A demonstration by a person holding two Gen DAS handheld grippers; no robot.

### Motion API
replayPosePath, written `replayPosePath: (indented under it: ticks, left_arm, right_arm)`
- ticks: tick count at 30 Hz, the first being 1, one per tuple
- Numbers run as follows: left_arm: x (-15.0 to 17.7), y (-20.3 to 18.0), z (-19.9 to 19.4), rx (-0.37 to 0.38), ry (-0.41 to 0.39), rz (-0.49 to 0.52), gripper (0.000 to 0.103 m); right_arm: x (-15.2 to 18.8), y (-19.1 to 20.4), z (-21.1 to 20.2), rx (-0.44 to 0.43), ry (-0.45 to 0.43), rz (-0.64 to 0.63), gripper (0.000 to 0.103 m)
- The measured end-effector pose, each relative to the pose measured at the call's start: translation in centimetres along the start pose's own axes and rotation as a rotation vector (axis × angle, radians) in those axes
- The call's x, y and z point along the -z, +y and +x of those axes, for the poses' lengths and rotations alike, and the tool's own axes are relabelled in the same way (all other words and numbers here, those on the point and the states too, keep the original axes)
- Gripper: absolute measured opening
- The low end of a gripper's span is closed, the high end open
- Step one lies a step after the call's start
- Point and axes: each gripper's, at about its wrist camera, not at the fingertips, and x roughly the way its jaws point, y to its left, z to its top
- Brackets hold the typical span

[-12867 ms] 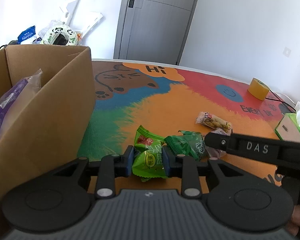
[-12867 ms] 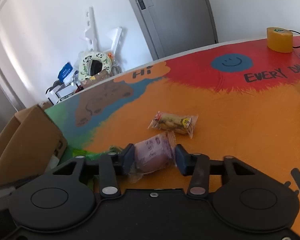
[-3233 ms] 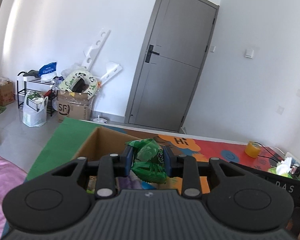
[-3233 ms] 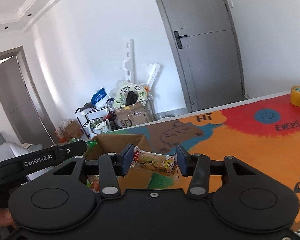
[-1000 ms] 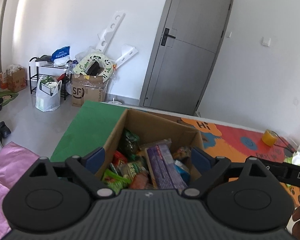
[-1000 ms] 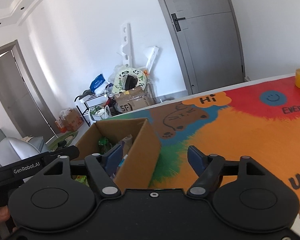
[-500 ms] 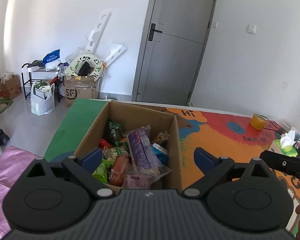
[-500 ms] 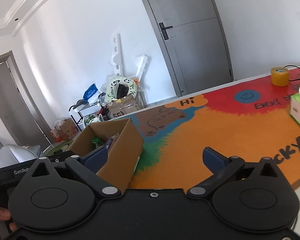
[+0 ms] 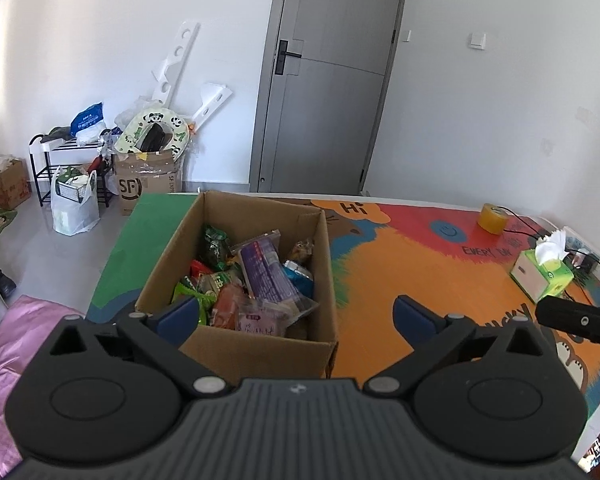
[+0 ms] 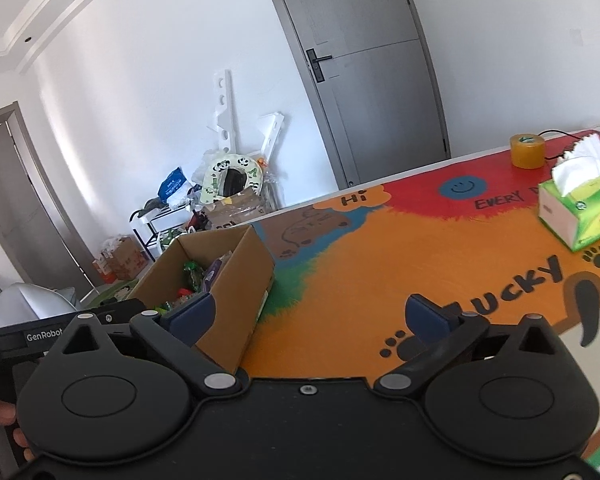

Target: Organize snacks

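Both the left gripper [image 9: 296, 314] and right gripper [image 10: 312, 318] hang empty, jaws spread wide. The snacks [image 9: 252, 280] lie heaped inside the cardboard box [image 9: 260, 346] on the mat [image 10: 400, 264]. Scan the mat for stray packets before finishing.

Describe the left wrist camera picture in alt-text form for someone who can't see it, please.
An open cardboard box packed with snack packets sits on a colourful cartoon table mat. The left hand-held gripper hangs wide open and empty above the box's near edge. A tissue box and a yellow tape roll stand far right, with a grey door behind.
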Motion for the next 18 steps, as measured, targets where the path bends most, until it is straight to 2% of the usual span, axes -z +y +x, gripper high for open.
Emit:
replayPosePath:
  ticks: [11, 18]
  left_arm:
    - [0.6, -0.1, -3.6, 0.029, -0.031, 0.037, 0.102]
    - [1.2, 0.0, -4.6, 0.041, -0.029, 0.057, 0.102]
  right_arm:
    - [1.5, -0.2, -4.3, 0.053, -0.016, -0.003, 0.103]
    - [2.8, -0.3, -6.8, 0.052, -0.031, -0.016, 0.103]
